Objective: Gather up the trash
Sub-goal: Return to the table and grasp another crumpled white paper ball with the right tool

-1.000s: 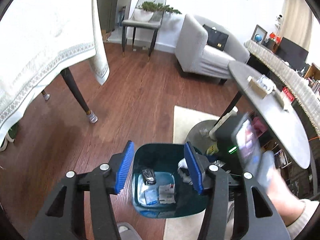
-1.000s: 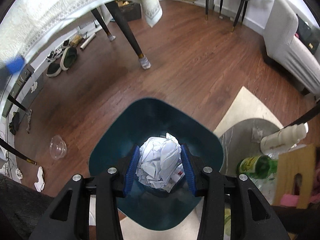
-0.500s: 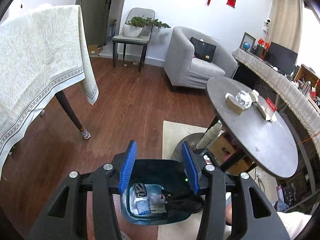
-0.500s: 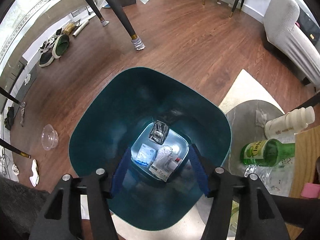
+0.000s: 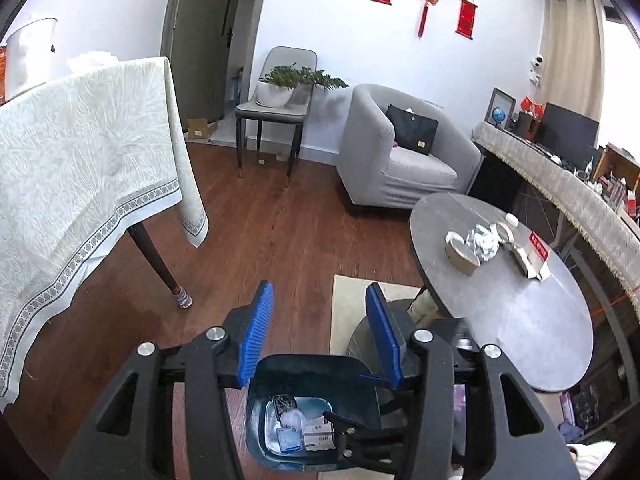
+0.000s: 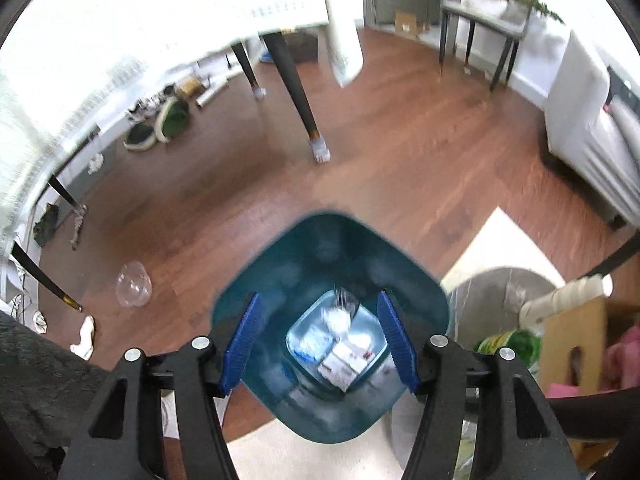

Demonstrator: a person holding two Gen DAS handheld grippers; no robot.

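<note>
Trash (image 6: 340,344) lies at the bottom of the teal bin (image 6: 328,240): a crumpled white paper ball, a blue packet, a white printed wrapper and a small dark foil packet, seen blurred in the right wrist view and sharper in the left wrist view (image 5: 298,426). Bin (image 5: 256,392) stands on the wood floor (image 6: 400,168) at the edge of a cream rug (image 6: 508,240). Right gripper (image 6: 320,344) hangs directly above the bin mouth, pointing steeply down; its blue pads (image 6: 242,344) stand spread apart with nothing between them, the jaws having just opened. Left gripper (image 5: 318,332) is held above the near side of the bin, tilted less steeply; its pads (image 5: 256,332) are also apart and empty, having just opened a little. Right gripper's black frame shows in the left wrist view, low over the bin. A clear plastic cup (image 6: 134,284) lies on the floor to the left of the bin. Round grey table (image 5: 520,320) carries crumpled foil (image 5: 482,240) and small boxes. Green bottle (image 6: 508,344) sits beside the table base.
</note>
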